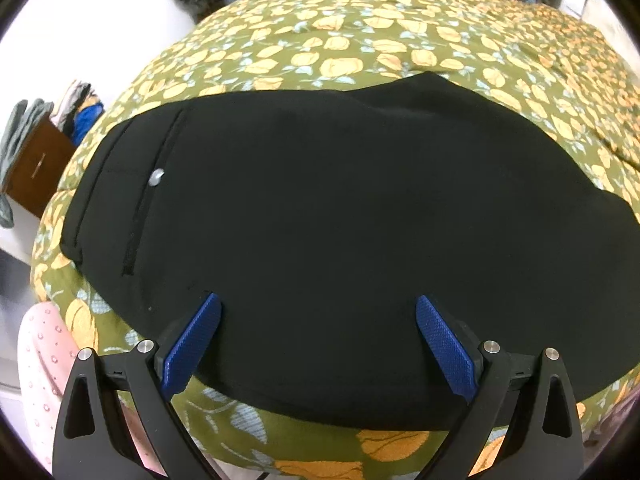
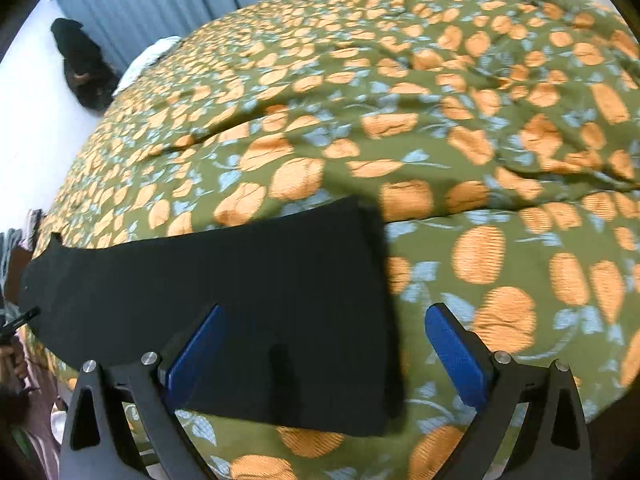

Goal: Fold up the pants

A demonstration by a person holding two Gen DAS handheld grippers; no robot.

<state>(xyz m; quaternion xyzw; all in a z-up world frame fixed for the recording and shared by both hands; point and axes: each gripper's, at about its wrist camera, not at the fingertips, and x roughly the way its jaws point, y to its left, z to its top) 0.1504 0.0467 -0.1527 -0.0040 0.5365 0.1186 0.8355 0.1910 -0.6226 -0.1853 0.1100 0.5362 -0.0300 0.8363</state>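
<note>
**Black pants flat on the bed, both claws spread wide**

The black pants (image 1: 340, 208) lie flat along the near edge of the bed, on a green bedspread (image 1: 360, 40) printed with orange flowers. The left claw (image 1: 318, 344) hangs over the waistband end near a small silver button (image 1: 156, 177), blue pads apart, gripping nothing. The right claw (image 2: 326, 356) straddles the cuff-end edge of the pants (image 2: 240, 280), likewise gaping and empty.

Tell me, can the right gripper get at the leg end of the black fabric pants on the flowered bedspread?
Probably yes. The right gripper is open, and the leg end of the black fabric pants lies flat on the green flowered bedspread between its blue fingers. Nothing lies on top of it.
</note>
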